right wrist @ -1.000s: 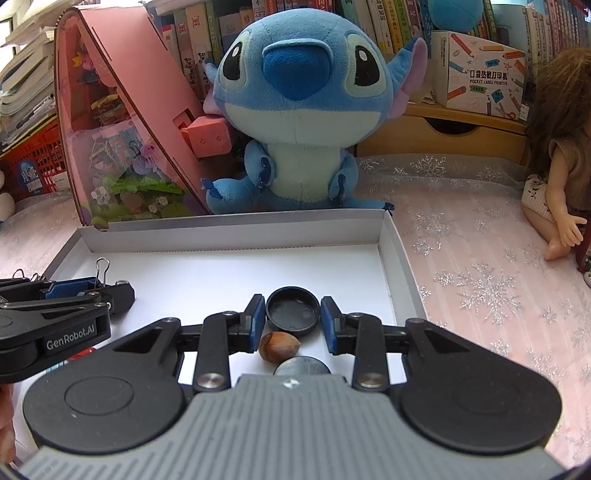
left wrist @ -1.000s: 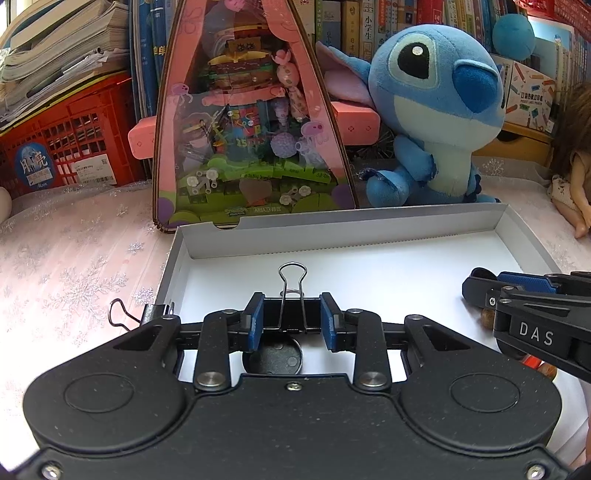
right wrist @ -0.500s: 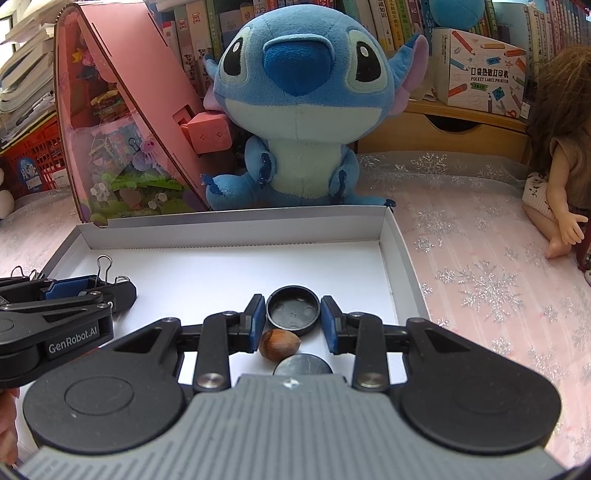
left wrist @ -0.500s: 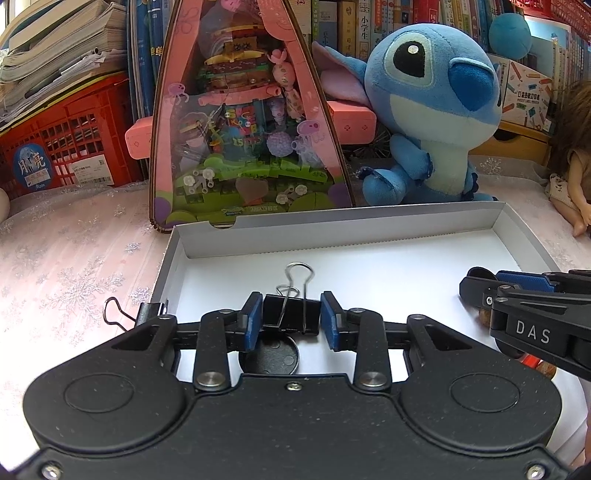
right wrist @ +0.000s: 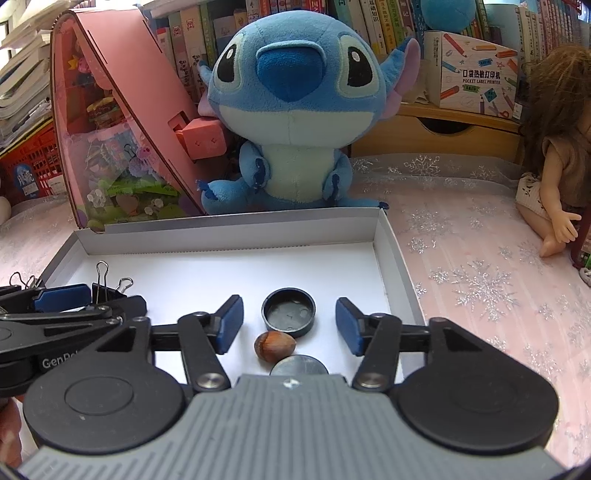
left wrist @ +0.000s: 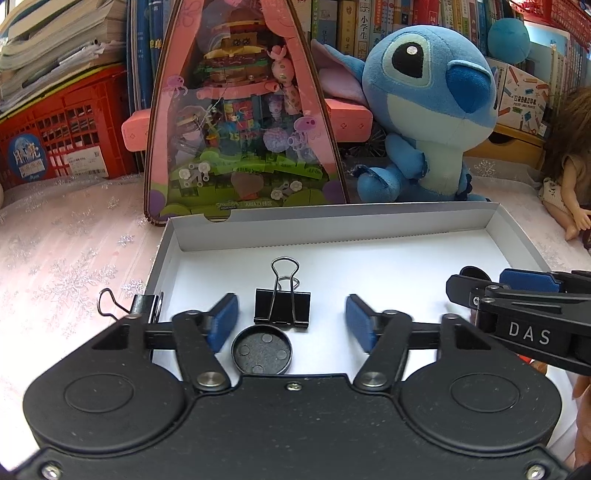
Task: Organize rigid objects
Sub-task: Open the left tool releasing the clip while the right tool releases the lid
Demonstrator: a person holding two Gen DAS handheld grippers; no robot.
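Shallow white cardboard tray [left wrist: 495,221] with grey outer walls, set on a pink cloth [right wrist: 480,280] patterned with glittery snowflakes. Left gripper [left wrist: 291,325] with jaws opening, blue rubbery pads spread wide and pressing on nothing – between them, untouched, a black metal binder clip [left wrist: 282,308] lying on the tray floor, its looped wire handles reaching toward the far wall. Just in front of that clip, nearer the camera, a round black cap [left wrist: 261,350] lying hollow side up, small discs showing inside. Second black binder clip [left wrist: 147,304] fastened on the tray's left wall, one wire loop sticking out over the cloth. Right gripper [right wrist: 289,325] likewise opening, pads well apart and gripping nothing – between them a second round black cap [right wrist: 289,313], shallow and glossy, open side up; just beside it toward the camera a smooth brown hazelnut [right wrist: 274,344], then a flat dull grey disc [right wrist: 299,366] partly hidden by the gripper body. All on the tray's right side, close to its right wall. Behind the tray: fuzzy blue plush toy [right wrist: 295,110], pink arch-shaped display case [left wrist: 240,122] with a clear front and brick-built scene inside, red plastic lattice crate [left wrist: 62,129], rows of books [left wrist: 369,26], long-haired doll [right wrist: 557,147] seated at the right.
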